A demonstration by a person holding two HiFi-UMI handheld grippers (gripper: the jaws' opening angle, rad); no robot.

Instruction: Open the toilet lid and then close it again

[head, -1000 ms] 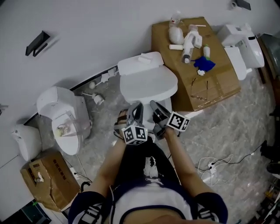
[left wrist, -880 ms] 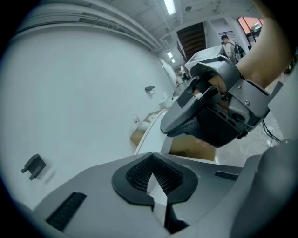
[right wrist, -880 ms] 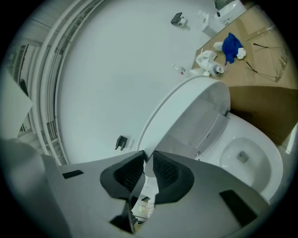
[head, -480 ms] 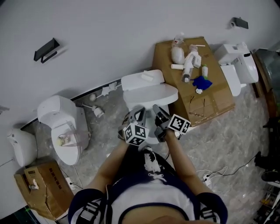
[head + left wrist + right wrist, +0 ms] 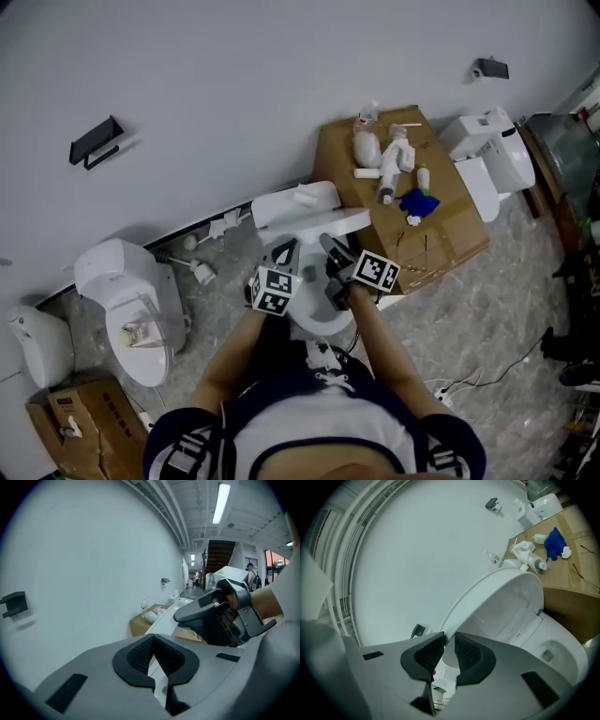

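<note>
The white toilet stands in front of me with its lid tipped up off the seat. My right gripper is shut on the lid's front rim. In the right gripper view the rim runs between the pads of that gripper, and the lid's underside and the seat show. My left gripper hovers just left of the lid, shut, with nothing between its pads. In the left gripper view that gripper has its tips touching, with the right gripper ahead.
A cardboard box with bottles and a blue cloth sits right of the toilet. A second toilet stands at the left and another white fixture at the far right. Cables lie on the floor; a box is at bottom left.
The lid has swung up from lying flat on the seat. Both grippers have risen and moved toward the wall, and the left gripper has rolled.
</note>
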